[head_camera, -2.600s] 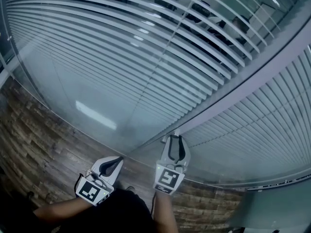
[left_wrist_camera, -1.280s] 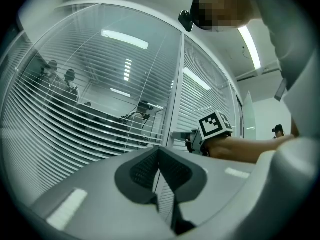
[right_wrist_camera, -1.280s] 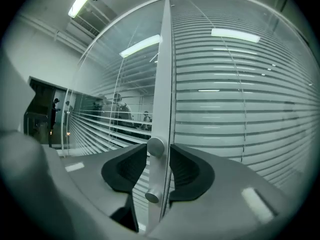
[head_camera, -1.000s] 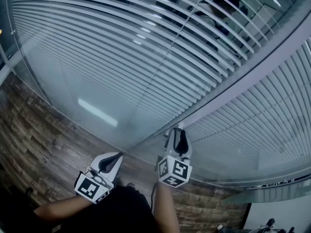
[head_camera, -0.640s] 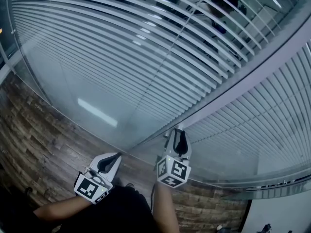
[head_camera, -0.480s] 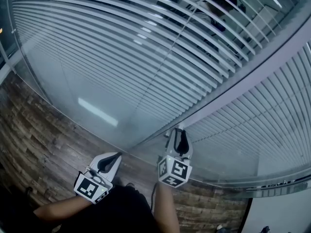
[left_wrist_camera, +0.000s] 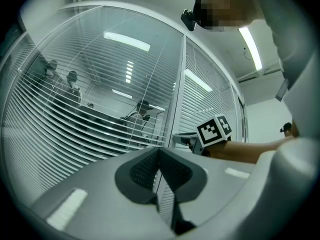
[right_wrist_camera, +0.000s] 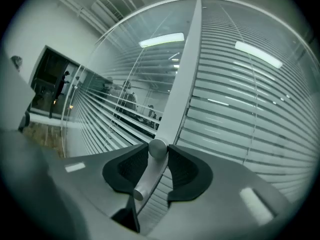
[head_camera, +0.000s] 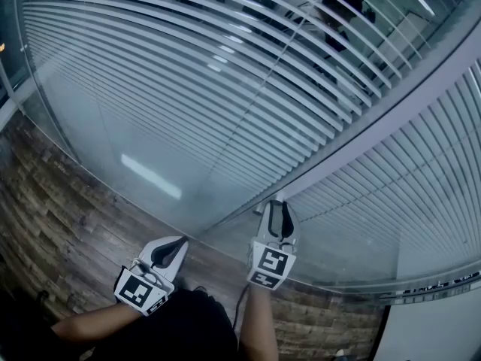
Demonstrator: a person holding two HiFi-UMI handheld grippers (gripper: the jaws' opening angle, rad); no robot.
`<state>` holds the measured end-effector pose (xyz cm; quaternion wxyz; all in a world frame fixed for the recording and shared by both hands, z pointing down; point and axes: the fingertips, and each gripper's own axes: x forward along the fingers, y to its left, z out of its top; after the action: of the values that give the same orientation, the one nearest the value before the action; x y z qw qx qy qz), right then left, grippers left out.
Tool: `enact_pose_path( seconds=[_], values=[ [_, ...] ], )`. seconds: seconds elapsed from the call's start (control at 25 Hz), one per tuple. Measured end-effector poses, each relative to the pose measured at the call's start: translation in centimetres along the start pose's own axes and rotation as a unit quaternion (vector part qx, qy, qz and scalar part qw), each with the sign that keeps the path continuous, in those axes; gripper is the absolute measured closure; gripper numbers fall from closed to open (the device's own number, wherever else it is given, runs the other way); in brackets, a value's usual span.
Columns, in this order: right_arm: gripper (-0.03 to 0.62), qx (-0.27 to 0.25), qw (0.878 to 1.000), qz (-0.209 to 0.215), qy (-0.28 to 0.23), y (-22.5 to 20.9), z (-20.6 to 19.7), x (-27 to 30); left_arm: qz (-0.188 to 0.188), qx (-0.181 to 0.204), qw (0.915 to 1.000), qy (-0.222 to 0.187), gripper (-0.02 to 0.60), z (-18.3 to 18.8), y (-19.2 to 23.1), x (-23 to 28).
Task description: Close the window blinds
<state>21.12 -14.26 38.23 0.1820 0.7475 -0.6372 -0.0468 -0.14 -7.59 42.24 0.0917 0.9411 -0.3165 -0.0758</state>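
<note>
On the frame post (head_camera: 391,115) between the two glass panes (head_camera: 150,179), we have the right gripper (head_camera: 278,206) on the metal knob (right_wrist_camera: 150,170): jaws have just been closing, and the pads sit against both sides of the knob head, with the shaft running back between them. We hold that gripper roughly level, aimed at the post. Our left gripper (head_camera: 181,244) hangs to its left, short of the glass, jaws together, nothing in them. We see the blinds (head_camera: 188,89) behind the glass on both sides of the post. The left-pane slats (head_camera: 248,59) are tilted open: we make out people (head_camera: 342,10) through the gaps. The right-pane slats (head_camera: 398,201) read as broad pale bands with thin gaps, and we can't tell what's behind them. A wood-pattern floor (head_camera: 52,209) runs along the bottom edge of the glass.
</note>
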Motion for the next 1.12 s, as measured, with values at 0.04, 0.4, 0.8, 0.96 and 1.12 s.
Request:
enact_pose_path(
  seconds=[0.04,0.4,0.8,0.96,1.12],
  values=[
    [0.465,-0.012,1.000,0.000,0.004,0.2,-0.1,0.1,-0.001,0.000,1.0000,0.000,0.583,-0.1,0.1,0.0],
    [0.468,-0.087,0.996,0.006,0.028,0.5,-0.6,0.2,-0.006,0.006,0.9999,0.006,0.583,-0.8,-0.2,0.1],
    [0.467,-0.213,0.976,-0.015,0.035,0.3,-0.6,0.5,0.003,0.005,0.9998,0.018,0.583,-0.9,0.1,0.1],
    [0.468,-0.254,0.966,-0.017,0.037,0.5,-0.9,1.0,0.012,-0.002,0.9995,0.028,0.583,-1.7,0.9,0.2],
    [0.464,-0.211,0.977,-0.014,0.025,0.2,-0.2,1.2,0.017,-0.006,0.9993,0.032,0.583,-1.3,0.9,0.2]
  ],
)
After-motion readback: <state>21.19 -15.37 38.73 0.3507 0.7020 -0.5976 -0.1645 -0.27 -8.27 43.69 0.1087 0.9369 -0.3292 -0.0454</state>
